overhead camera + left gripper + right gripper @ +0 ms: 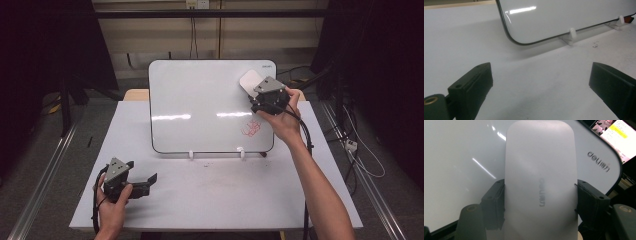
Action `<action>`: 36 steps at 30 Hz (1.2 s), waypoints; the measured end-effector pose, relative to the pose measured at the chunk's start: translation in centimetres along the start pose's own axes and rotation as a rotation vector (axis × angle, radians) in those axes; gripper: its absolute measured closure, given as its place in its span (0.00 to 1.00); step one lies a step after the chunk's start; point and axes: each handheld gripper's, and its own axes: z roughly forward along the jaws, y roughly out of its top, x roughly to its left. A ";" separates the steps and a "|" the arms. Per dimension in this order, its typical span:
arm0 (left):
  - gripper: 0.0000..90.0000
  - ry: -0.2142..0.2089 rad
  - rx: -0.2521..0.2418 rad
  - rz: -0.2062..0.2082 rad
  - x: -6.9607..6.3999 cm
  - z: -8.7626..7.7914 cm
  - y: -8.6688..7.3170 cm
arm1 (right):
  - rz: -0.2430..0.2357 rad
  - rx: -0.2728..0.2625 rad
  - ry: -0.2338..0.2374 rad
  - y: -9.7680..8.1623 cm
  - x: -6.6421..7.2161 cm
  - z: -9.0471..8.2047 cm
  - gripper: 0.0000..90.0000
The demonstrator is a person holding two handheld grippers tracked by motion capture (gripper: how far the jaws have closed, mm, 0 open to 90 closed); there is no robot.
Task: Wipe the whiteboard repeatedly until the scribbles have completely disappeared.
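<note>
On the white counter (210,195), a whiteboard and an eraser pressed to its upper right corner.

The counter carries a glossy whiteboard (200,100) propped on two small white feet (572,33), with a red scribble (251,129) near its lower right corner. The right gripper (257,95), at the board's upper right, has its fingers (495,200) clamped on the sides of a white eraser (540,182), which lies against the board's surface. The left gripper (150,181) rests at the counter's near left, well apart from the board, its fingers (477,80) spread wide and holding nothing.
</note>
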 end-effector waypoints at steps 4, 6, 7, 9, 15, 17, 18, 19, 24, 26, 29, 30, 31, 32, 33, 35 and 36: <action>0.06 0.007 -0.010 -0.001 0.0 0.0 0.2 | -0.020 0.014 0.012 -0.6 1.3 -0.3 0.35; 0.06 0.006 -0.002 0.003 0.0 0.0 0.2 | -0.022 0.014 0.017 -0.8 1.6 -0.4 0.35; 0.06 0.004 -0.001 0.001 0.0 0.0 0.1 | -0.033 0.015 0.022 -1.1 2.3 -0.5 0.35; 0.06 0.005 0.001 0.002 0.0 0.1 0.1 | -0.035 0.015 0.022 -1.2 2.7 -0.5 0.35; 0.06 0.001 0.004 0.006 -0.1 0.2 0.2 | -0.087 0.020 0.043 -0.7 5.5 -0.4 0.35; 0.06 -0.001 0.003 0.012 -0.2 0.3 0.2 | -0.084 0.015 0.044 -0.6 5.9 -0.3 0.35; 0.06 -0.003 0.004 0.012 -0.2 0.3 0.2 | -0.096 0.011 0.045 -0.5 6.7 -0.3 0.35; 0.06 -0.003 0.006 0.010 -0.2 0.4 0.2 | -0.101 0.008 0.050 -0.4 7.1 -0.3 0.35; 0.06 -0.005 0.005 0.012 -0.2 0.4 0.2 | -0.128 -0.001 0.056 -0.2 8.5 -0.1 0.35; 0.06 -0.004 0.005 0.011 -0.2 0.3 0.2 | -0.126 -0.004 0.072 -0.2 8.2 -0.1 0.35; 0.06 -0.003 0.004 0.006 -0.1 0.3 0.1 | -0.125 -0.009 0.076 -0.1 7.9 0.0 0.35; 0.06 -0.002 0.004 0.007 -0.1 0.2 0.1 | -0.117 -0.011 0.074 0.0 7.6 0.0 0.35; 0.06 -0.003 0.002 0.005 -0.1 0.2 0.1 | -0.116 -0.012 0.071 0.1 7.3 0.0 0.35; 0.06 -0.003 0.000 0.006 -0.1 0.2 0.1 | -0.116 -0.012 0.071 0.1 7.3 0.0 0.35; 0.06 -0.001 0.000 0.006 0.0 0.1 0.1 | -0.105 -0.014 0.065 0.2 7.0 0.1 0.35; 0.06 -0.001 -0.001 0.006 0.0 0.1 0.1 | -0.084 -0.013 0.050 0.6 5.7 0.2 0.35; 0.06 -0.001 -0.003 0.002 0.0 0.1 0.1 | -0.084 -0.013 0.050 0.6 5.7 0.2 0.35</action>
